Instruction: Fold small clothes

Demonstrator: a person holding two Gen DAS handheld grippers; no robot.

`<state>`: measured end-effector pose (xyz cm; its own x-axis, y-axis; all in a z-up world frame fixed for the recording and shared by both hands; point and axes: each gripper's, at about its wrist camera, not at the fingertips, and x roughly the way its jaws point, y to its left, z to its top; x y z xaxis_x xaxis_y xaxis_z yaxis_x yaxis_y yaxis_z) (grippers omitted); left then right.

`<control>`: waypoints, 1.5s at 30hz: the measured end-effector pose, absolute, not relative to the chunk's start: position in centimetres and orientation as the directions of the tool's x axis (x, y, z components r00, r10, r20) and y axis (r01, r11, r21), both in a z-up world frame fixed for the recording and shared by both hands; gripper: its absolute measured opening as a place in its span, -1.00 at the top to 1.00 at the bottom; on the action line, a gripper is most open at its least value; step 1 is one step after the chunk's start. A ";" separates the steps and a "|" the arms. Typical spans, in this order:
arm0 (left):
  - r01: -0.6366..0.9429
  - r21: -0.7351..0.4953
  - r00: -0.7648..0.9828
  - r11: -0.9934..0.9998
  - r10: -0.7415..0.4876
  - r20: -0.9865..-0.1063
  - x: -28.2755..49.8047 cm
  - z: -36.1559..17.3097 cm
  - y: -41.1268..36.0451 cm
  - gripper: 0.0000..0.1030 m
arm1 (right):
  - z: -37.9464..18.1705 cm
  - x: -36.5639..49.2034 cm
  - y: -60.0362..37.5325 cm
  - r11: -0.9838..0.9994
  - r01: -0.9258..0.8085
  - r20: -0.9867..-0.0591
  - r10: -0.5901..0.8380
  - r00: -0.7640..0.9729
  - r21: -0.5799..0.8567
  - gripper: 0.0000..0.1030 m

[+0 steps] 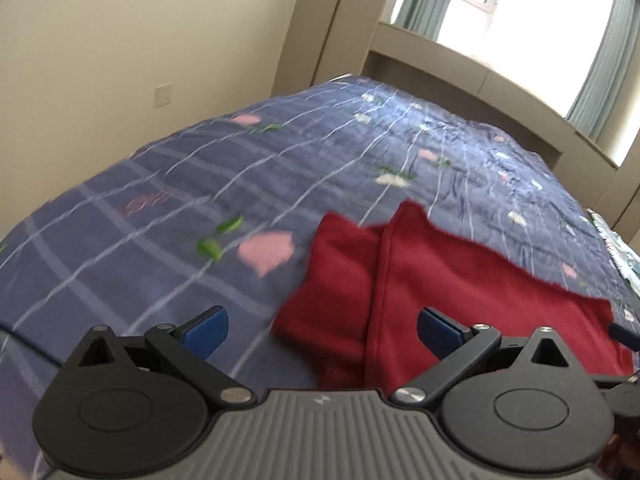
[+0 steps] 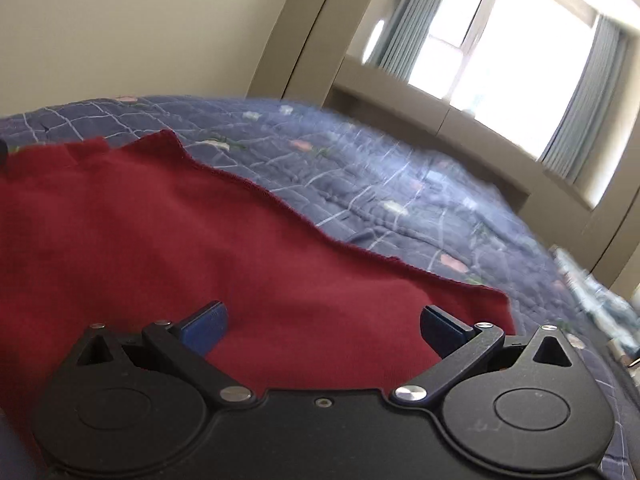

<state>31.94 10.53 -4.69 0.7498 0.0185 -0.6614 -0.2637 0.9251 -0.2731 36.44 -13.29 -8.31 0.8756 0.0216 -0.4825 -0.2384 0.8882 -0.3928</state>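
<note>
Black claw (image 2: 322,324), blue pads (image 2: 206,326), silver screws.

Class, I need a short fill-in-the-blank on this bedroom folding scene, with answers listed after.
1. The garment lying on the bed is ____ in colour.
2. The bedspread is blue with a pattern of white ____.
3. Both the left tongs and the right tongs have their jaws ____.
4. The pads on the fingers are ____.

Answers: red; lines; open; blue

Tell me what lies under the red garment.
The red garment lies on the blue checked bedspread, which shows all around its far edges. Whatever sits directly beneath the cloth is covered. Both the left gripper and right gripper are open above it.
</note>
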 end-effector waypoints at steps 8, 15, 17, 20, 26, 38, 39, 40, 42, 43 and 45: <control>-0.242 -0.241 0.759 0.940 0.028 -0.651 29.2 -5.6 9.3 -0.99 | -8.7 35.7 -12.1 0.854 -0.214 -0.437 -0.018 0.899 -0.474 -0.99; -0.266 -0.256 0.739 0.929 0.027 -0.673 29.1 -7.1 9.4 -0.99 | -8.7 35.9 -12.6 0.869 -0.221 -0.453 -0.005 0.892 -0.444 -0.99; -0.263 -0.249 0.738 0.932 0.028 -0.674 29.1 -7.4 9.3 -0.99 | -8.6 36.1 -12.9 0.877 -0.225 -0.461 0.004 0.888 -0.425 -0.99; -0.260 -0.226 0.740 0.939 0.043 -0.671 29.1 -7.8 9.0 -0.99 | -8.5 36.4 -13.3 0.892 -0.233 -0.480 0.021 0.877 -0.387 -0.99; -0.252 -0.137 0.750 0.958 0.104 -0.653 28.8 -8.4 7.6 -0.99 | -8.4 37.2 -14.4 0.922 -0.249 -0.521 0.063 0.852 -0.296 -0.99; -0.244 -0.151 0.811 0.958 0.116 -0.573 27.3 -9.3 7.5 -0.99 | -8.4 37.7 -15.5 0.945 -0.255 -0.549 0.106 0.829 -0.204 -0.99; -0.243 -0.158 0.815 0.957 0.113 -0.568 27.2 -9.3 7.6 -0.99 | -8.3 37.7 -15.6 0.947 -0.256 -0.553 0.112 0.826 -0.191 -0.99; -0.242 -0.166 0.819 0.956 0.110 -0.563 27.0 -9.4 7.7 -0.99 | -8.4 37.9 -15.8 0.950 -0.258 -0.558 0.120 0.821 -0.176 -0.99; -0.244 -0.172 0.822 0.954 0.110 -0.559 26.9 -9.4 7.7 -0.99 | -8.4 38.1 -16.2 0.954 -0.261 -0.568 0.137 0.812 -0.144 -0.99; -0.245 -0.170 0.822 0.954 0.112 -0.559 26.9 -9.4 7.7 -0.99 | -8.4 38.1 -16.3 0.956 -0.262 -0.571 0.144 0.809 -0.130 -0.99; -0.246 -0.164 0.822 0.955 0.116 -0.557 26.9 -9.5 7.6 -0.99 | -8.3 38.1 -16.5 0.958 -0.263 -0.572 0.152 0.806 -0.116 -0.99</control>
